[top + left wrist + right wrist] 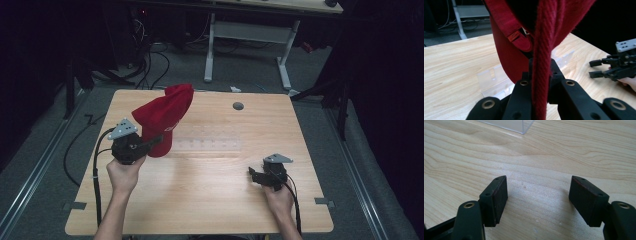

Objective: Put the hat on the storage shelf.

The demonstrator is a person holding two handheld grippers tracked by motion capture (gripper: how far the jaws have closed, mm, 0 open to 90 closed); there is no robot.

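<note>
The left tongs (pixel 159 140) are clamped on a red cap (pixel 165 120), pinching a thick red edge of its fabric between the closed jaws. In the left gripper view that edge (pixel 541 75) runs straight up the middle of the frame out of the tongs (pixel 541 82), and the rest of the cap hangs above and behind, with a small red strap and tab at upper centre. In the high view the cap is held up off the desk (pixel 210 200) at centre left of the frame, its crown reaching toward the far edge.

The right tongs (pixel 254 175) stand wide apart with nothing between them, low over the desk at lower right of the high view. In the right gripper view the two black pads (pixel 499 195) flank bare wood (pixel 536 195).

A clear plastic rack (pixel 207 144) lies on the desk at the middle of the high view, just right of the cap. A small grey round cap (pixel 238 106) sits in the desk at upper centre.
</note>
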